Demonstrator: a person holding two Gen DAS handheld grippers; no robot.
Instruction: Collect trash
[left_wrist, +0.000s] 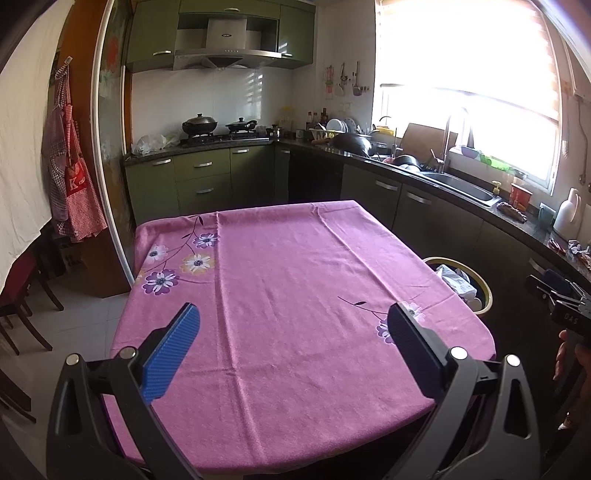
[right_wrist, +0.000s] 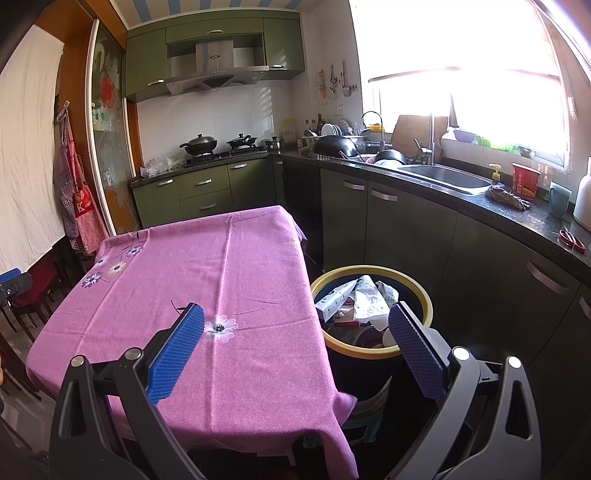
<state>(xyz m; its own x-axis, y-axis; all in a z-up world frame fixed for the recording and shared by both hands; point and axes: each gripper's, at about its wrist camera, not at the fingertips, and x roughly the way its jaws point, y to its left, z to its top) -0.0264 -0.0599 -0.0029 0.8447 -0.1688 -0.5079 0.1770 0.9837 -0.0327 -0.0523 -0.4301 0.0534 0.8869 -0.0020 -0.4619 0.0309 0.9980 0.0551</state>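
Observation:
A dark trash bin with a yellow rim (right_wrist: 373, 273) stands on the floor right of the table, holding crumpled white wrappers and packets (right_wrist: 364, 299). In the left wrist view the same bin (left_wrist: 487, 291) peeks out past the table's right edge. My left gripper (left_wrist: 295, 325) hovers open over the near part of the pink floral tablecloth (left_wrist: 288, 280), nothing between its blue pads. My right gripper (right_wrist: 297, 325) is open too, held above the table's right edge (right_wrist: 310, 288) and the bin, empty. The right gripper's body (left_wrist: 557, 295) shows at the far right of the left wrist view.
Dark cabinets and a black counter (right_wrist: 480, 206) with a sink (right_wrist: 450, 177) run along the right. On the counter sit a red cup (right_wrist: 524, 181), red scissors (right_wrist: 571, 239) and crumpled wrappers (left_wrist: 576, 249). Chairs (left_wrist: 22, 306) stand left of the table.

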